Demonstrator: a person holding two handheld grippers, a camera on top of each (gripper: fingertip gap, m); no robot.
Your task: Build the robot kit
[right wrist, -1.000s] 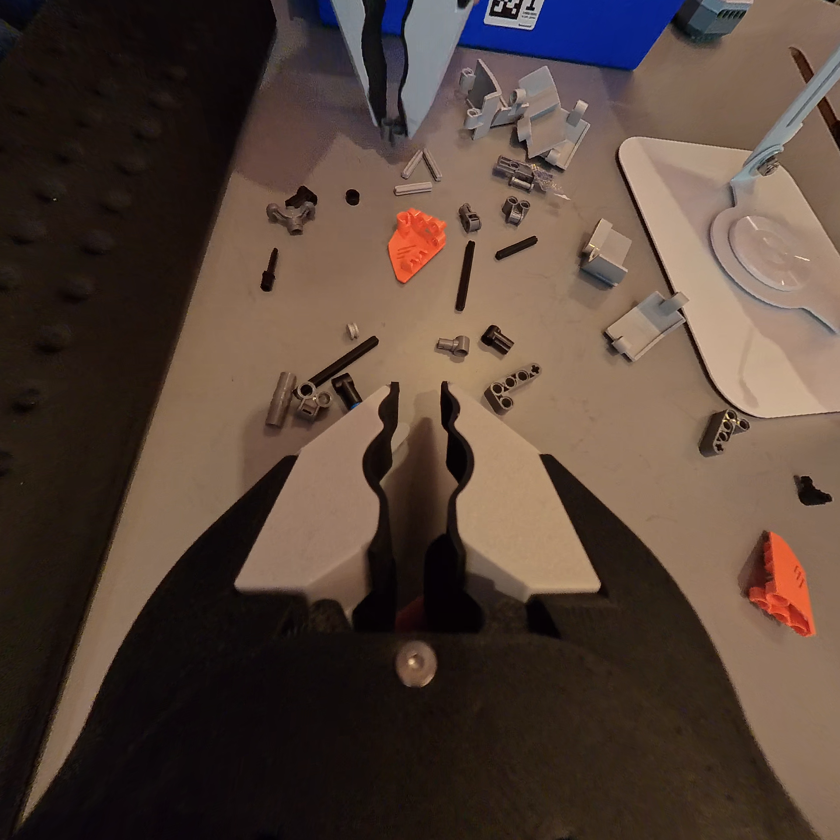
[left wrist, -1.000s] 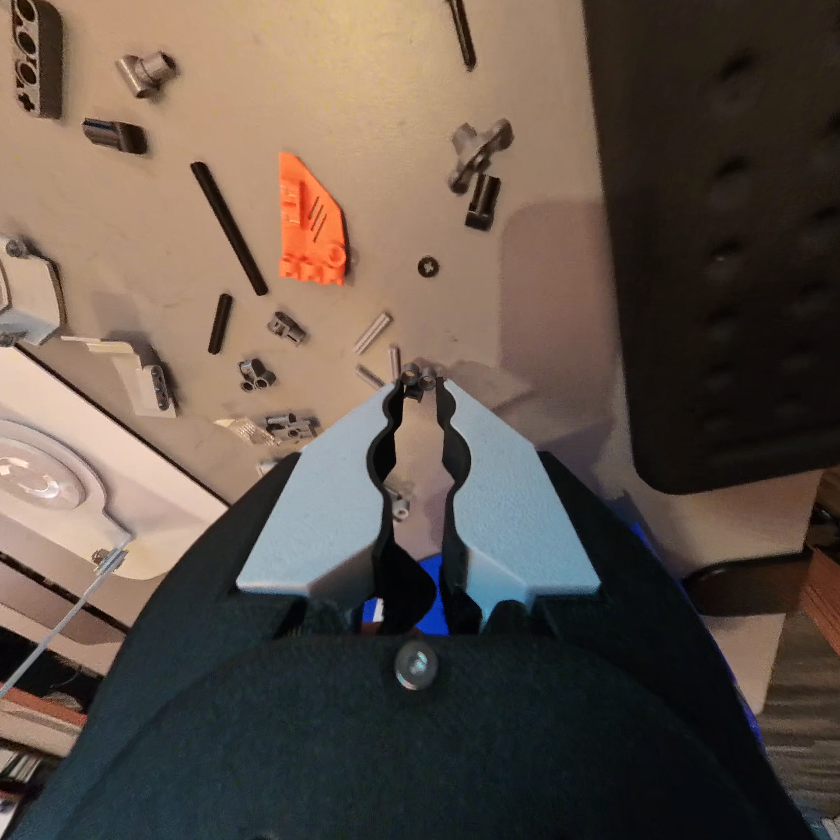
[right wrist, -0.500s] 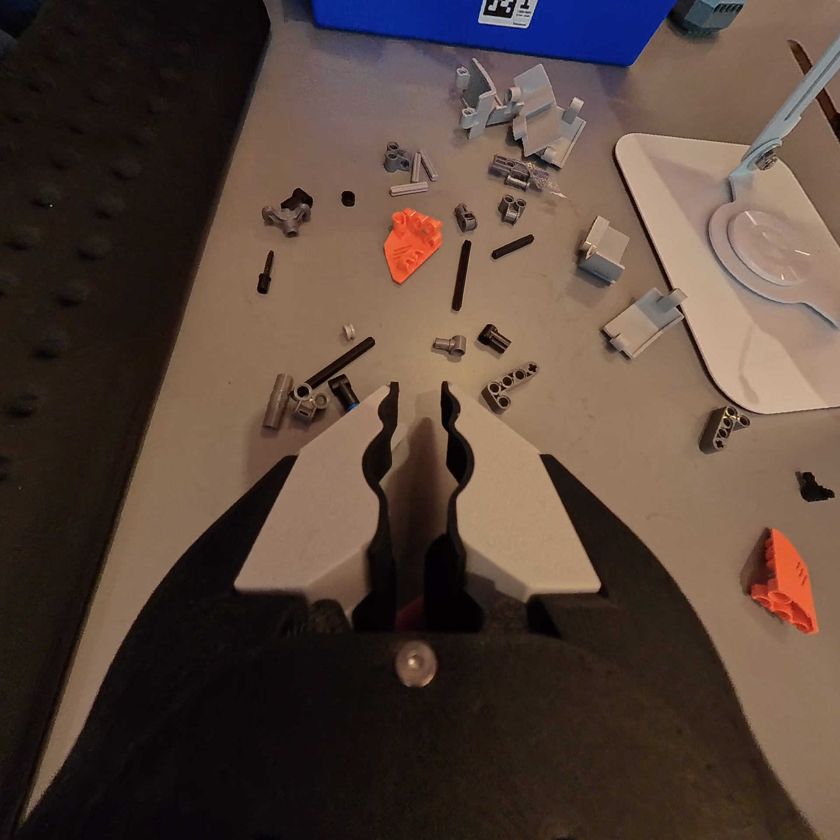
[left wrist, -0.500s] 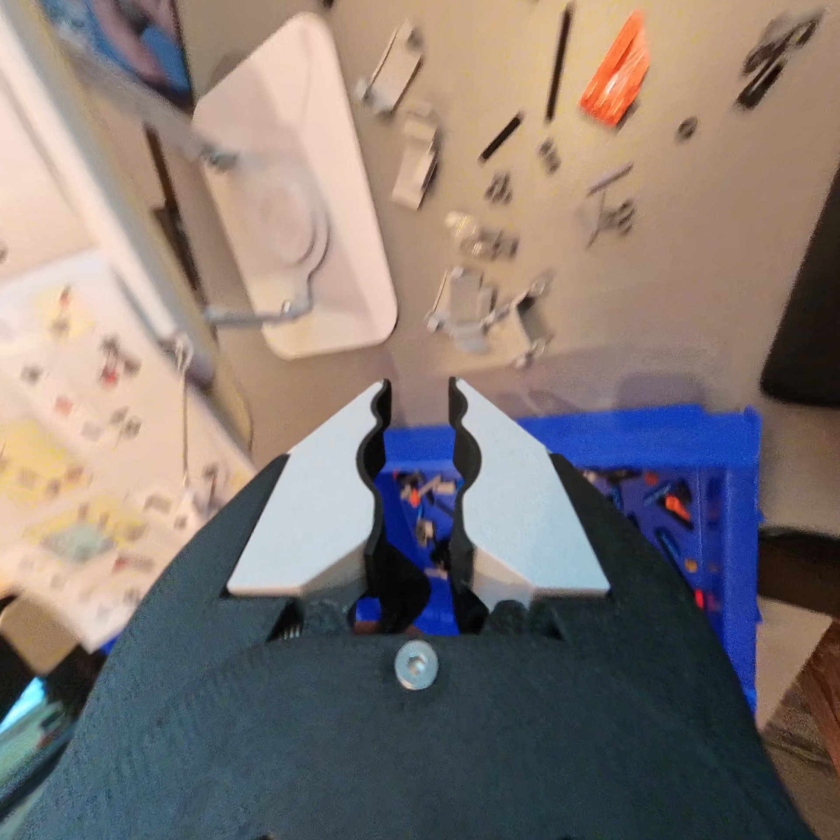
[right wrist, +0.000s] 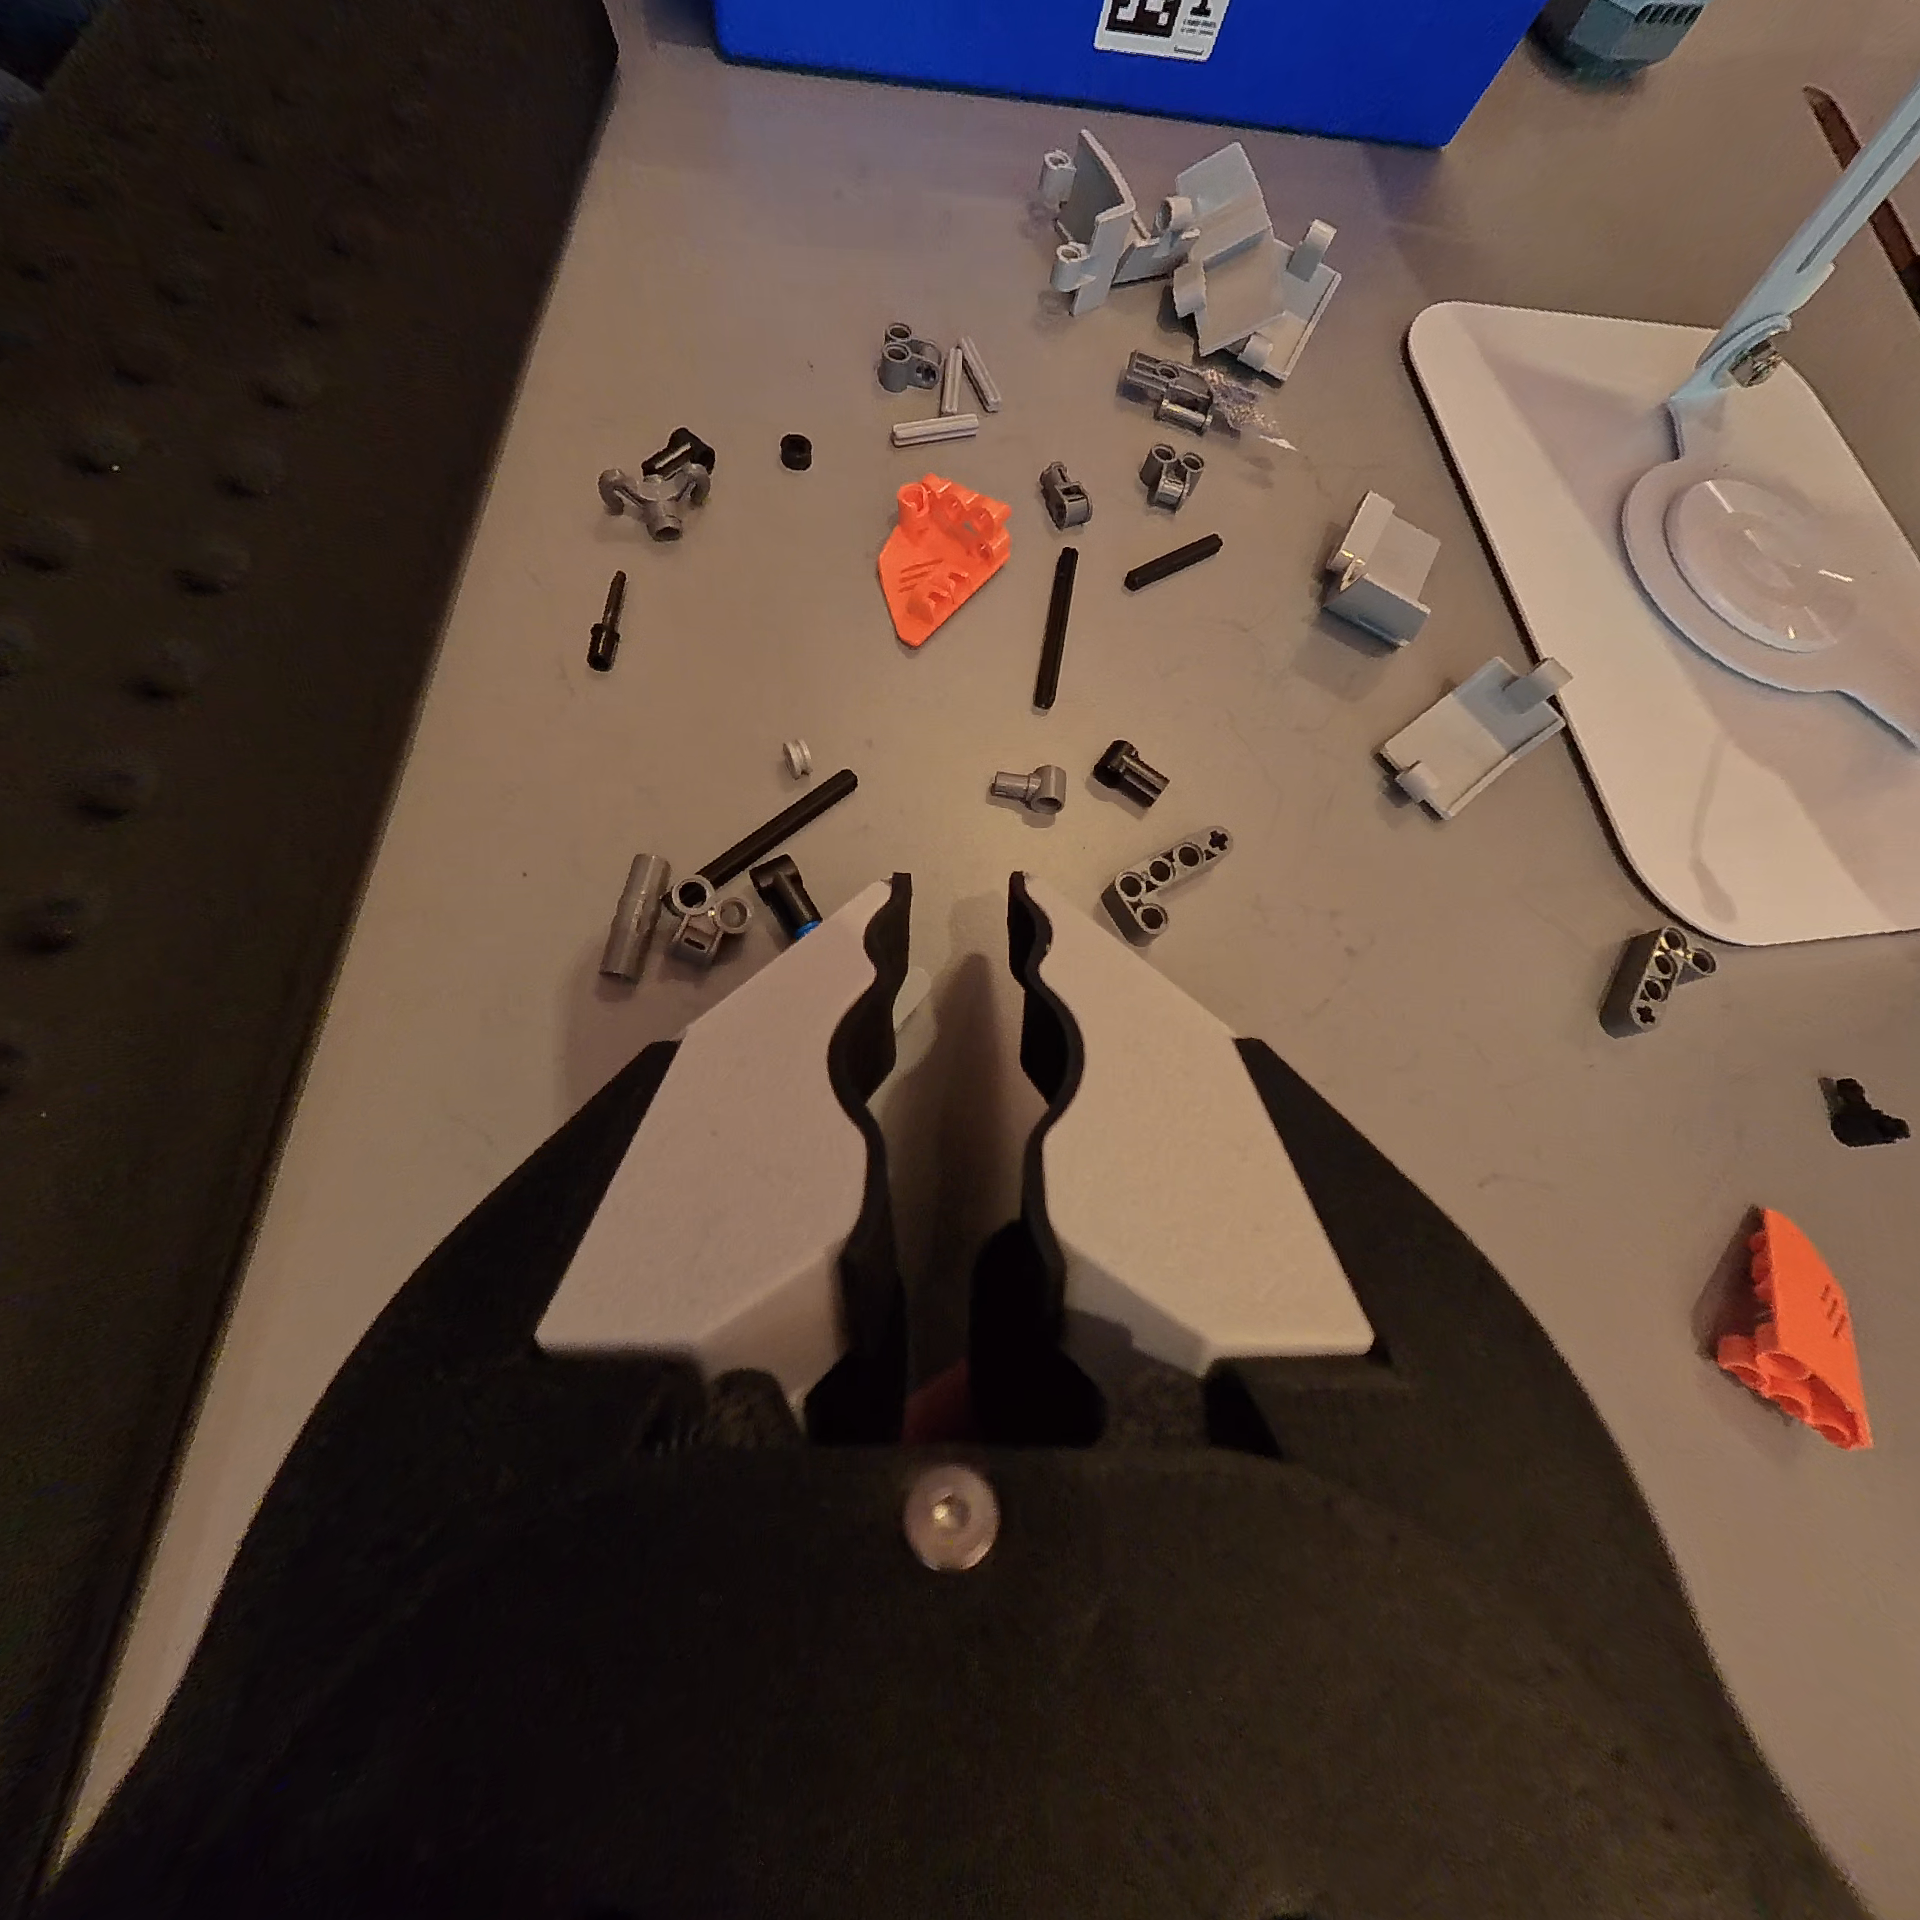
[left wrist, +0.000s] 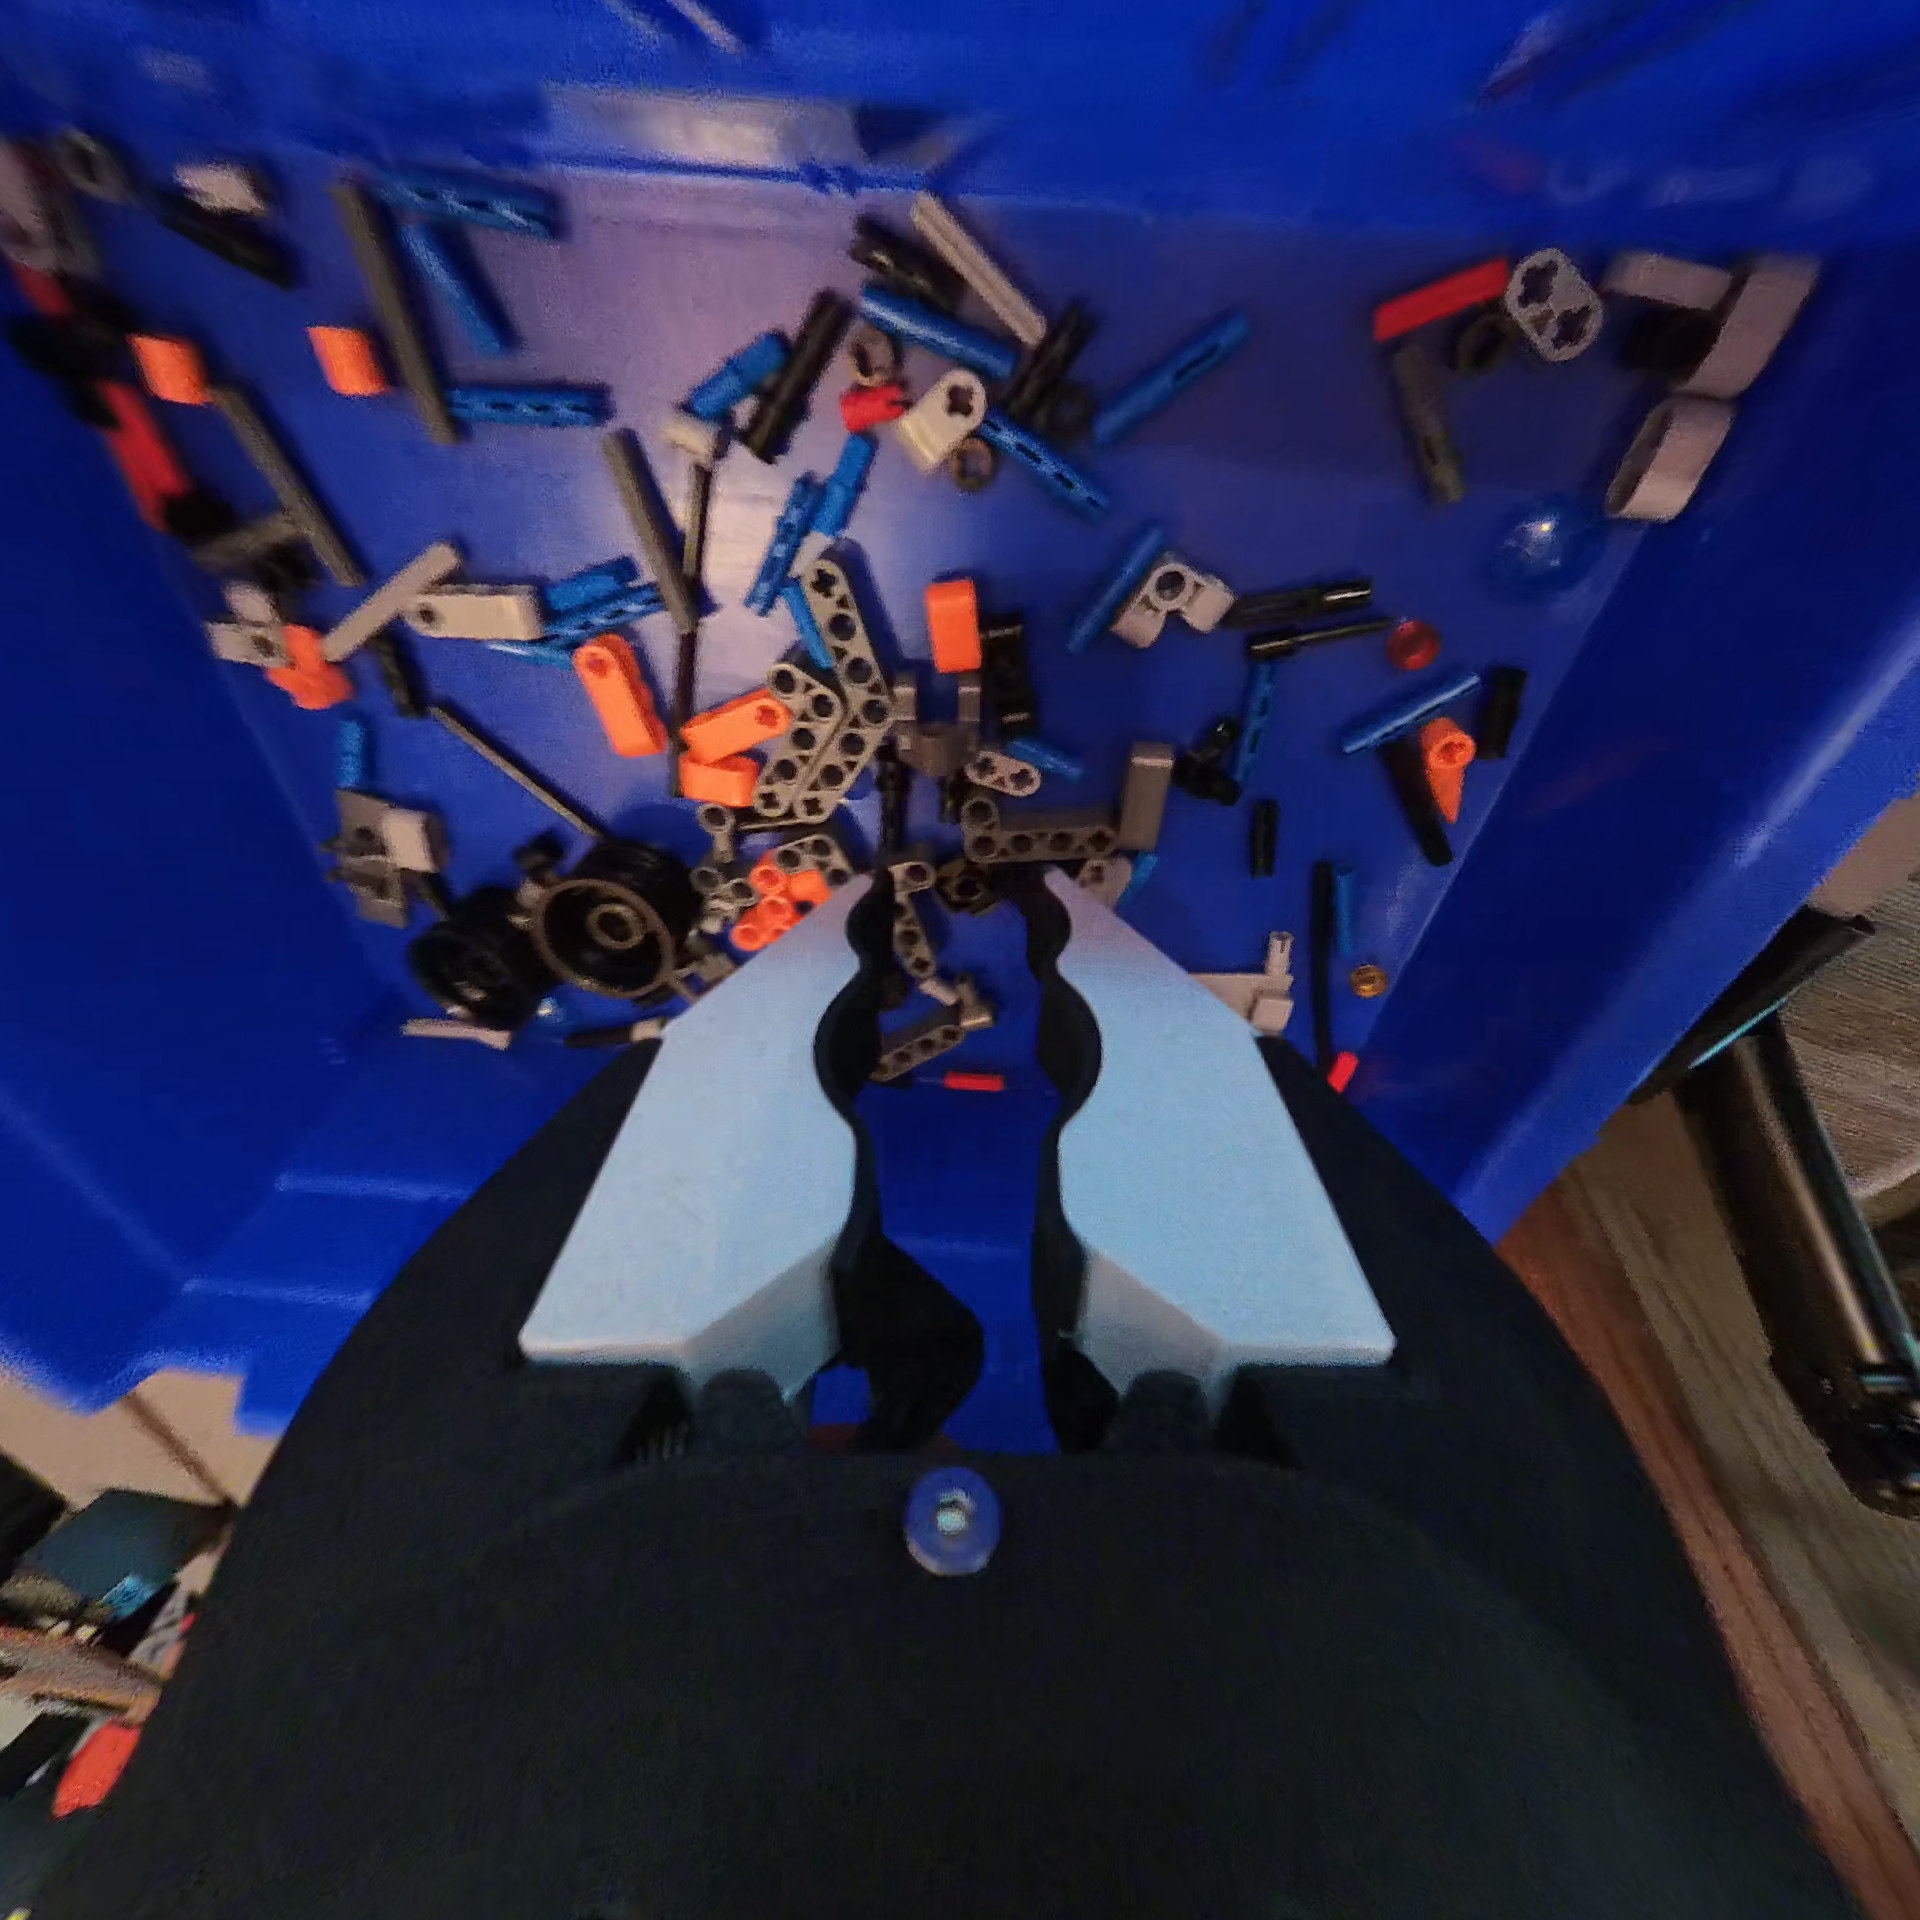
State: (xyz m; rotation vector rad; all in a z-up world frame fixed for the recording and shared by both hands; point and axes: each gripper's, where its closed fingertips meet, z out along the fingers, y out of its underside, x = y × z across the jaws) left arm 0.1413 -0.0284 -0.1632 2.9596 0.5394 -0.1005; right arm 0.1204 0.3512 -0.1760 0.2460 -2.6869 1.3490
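- The left gripper (left wrist: 956, 894) is hanging over the blue bin (left wrist: 156, 935), jaws spread with nothing between them; the tips are hovering just above the heap in the bin's middle.
- The bin is holding a loose jumble of small plastic building pieces: grey holed beams (left wrist: 831, 717), orange connectors (left wrist: 727, 732), blue pins, black rods and a black wheel (left wrist: 613, 920) left of the tips.
- These pieces are looking light, stiff and smooth, so probably slippery; a beam would best be gripped across its flat sides.
- The right gripper (right wrist: 958, 894) is resting low over the grey table (right wrist: 1351, 1351), jaws parted and empty.
- Nearest it are lying an L-shaped grey beam (right wrist: 1169, 881) to its right and a grey tube (right wrist: 634, 914) to its left; an orange panel (right wrist: 940, 556) is sitting farther ahead, toward the bin.
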